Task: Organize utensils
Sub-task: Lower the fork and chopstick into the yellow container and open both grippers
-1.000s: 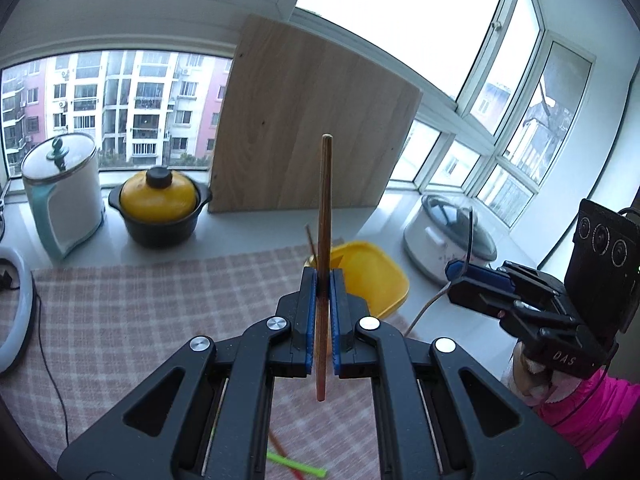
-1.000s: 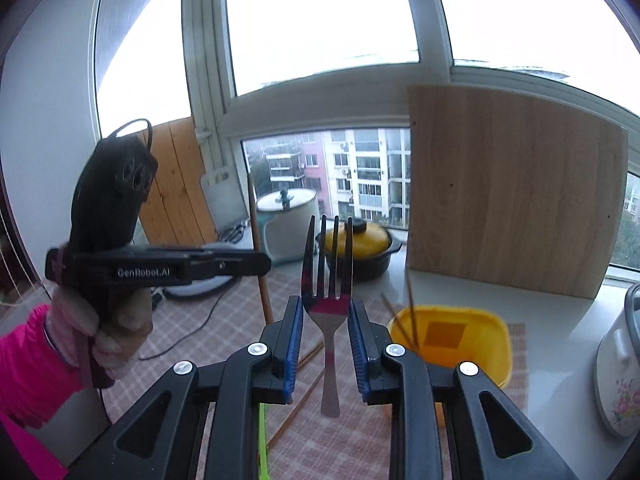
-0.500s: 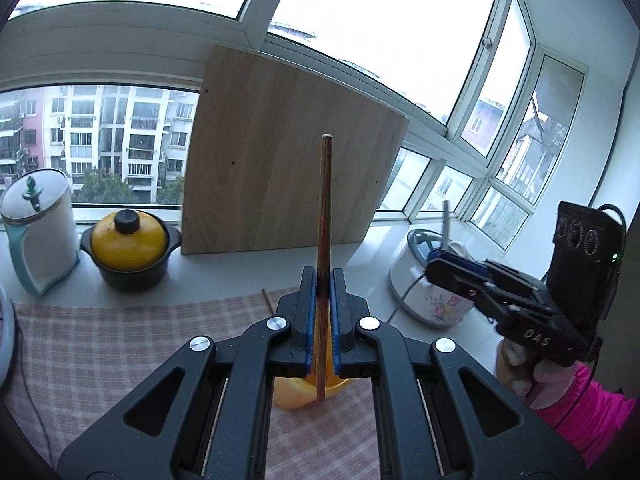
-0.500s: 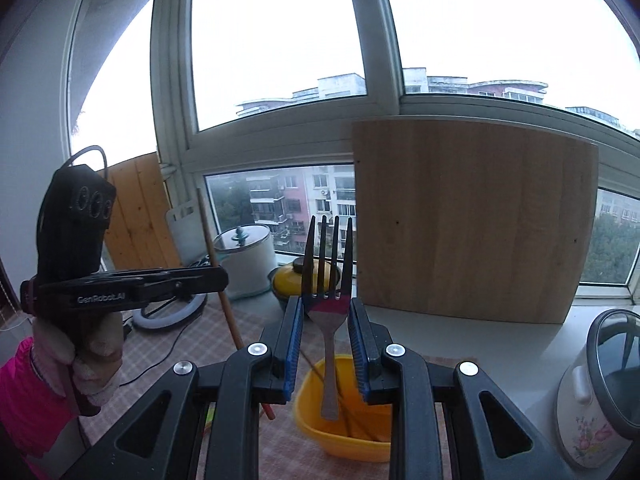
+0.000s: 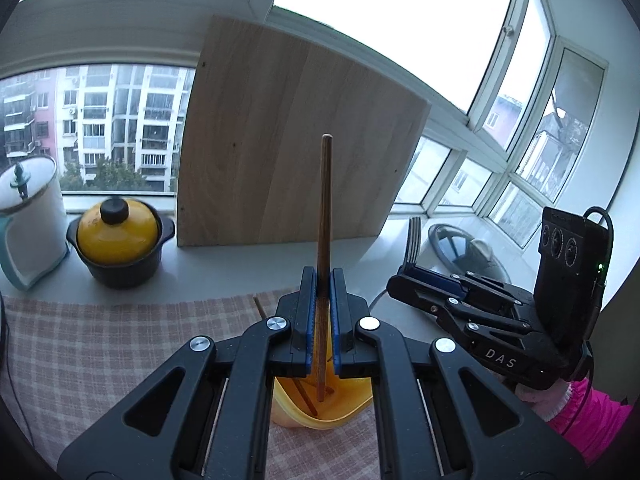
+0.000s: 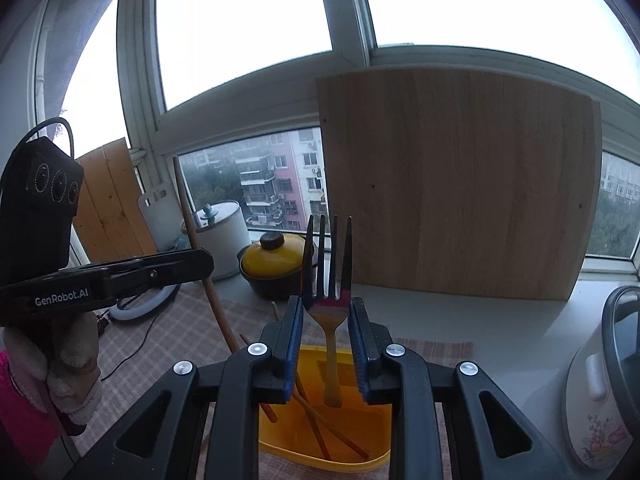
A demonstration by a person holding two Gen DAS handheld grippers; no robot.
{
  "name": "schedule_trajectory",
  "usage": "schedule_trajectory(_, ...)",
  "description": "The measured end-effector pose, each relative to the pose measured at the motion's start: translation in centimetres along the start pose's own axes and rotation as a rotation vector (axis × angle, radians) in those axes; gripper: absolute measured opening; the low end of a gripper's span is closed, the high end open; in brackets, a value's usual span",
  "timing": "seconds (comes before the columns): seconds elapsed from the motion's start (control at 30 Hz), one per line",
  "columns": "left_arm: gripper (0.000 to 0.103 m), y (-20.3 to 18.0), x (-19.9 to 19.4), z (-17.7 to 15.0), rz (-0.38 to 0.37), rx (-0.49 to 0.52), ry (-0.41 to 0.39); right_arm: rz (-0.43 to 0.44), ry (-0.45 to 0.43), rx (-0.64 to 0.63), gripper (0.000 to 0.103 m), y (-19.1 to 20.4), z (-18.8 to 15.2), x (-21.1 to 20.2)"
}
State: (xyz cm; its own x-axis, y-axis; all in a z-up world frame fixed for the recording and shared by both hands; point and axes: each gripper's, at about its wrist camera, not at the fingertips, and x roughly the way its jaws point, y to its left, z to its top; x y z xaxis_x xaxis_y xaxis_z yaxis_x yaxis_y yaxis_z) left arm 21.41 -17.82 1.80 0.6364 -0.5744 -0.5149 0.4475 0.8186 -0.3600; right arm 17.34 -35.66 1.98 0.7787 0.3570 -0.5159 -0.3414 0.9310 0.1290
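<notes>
My left gripper (image 5: 321, 300) is shut on a wooden chopstick (image 5: 323, 208) held upright, its lower tip inside the yellow tub (image 5: 320, 412) right below. My right gripper (image 6: 326, 332) is shut on a metal fork (image 6: 329, 304), tines up, its handle hanging over the same yellow tub (image 6: 320, 440), which holds several chopsticks (image 6: 316, 420). The right gripper (image 5: 424, 276) with the fork (image 5: 413, 240) shows at the right of the left wrist view. The left gripper (image 6: 200, 264) with its chopstick (image 6: 200, 256) shows at the left of the right wrist view.
A wooden board (image 5: 296, 136) leans on the window. A yellow-lidded black pot (image 5: 118, 244) and a white kettle (image 5: 28, 216) stand on the sill. A rice cooker (image 6: 608, 380) stands at the right. A checked cloth (image 5: 100, 352) covers the table.
Both grippers have moved down and closer over the yellow tub. The chopstick tip now sits inside it and the fork handle hangs above it.
</notes>
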Motion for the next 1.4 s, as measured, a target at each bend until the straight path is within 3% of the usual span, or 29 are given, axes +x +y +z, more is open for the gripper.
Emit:
schedule_trajectory(0.33,0.004,-0.3,2.1,-2.4,0.036,0.02,0.064,-0.004,0.066,0.071,0.022,-2.3,-1.9,2.3)
schedule_trajectory(0.73,0.004,-1.6,1.9,-3.8,0.081,0.087,0.074,-0.026,0.109,0.123,0.022,-4.0,-3.6,2.7)
schedule_trajectory(1.4,0.004,-1.4,-0.8,-4.5,0.083,0.1,0.06,-0.054,0.057,0.115,0.026,-2.5,-3.0,0.2)
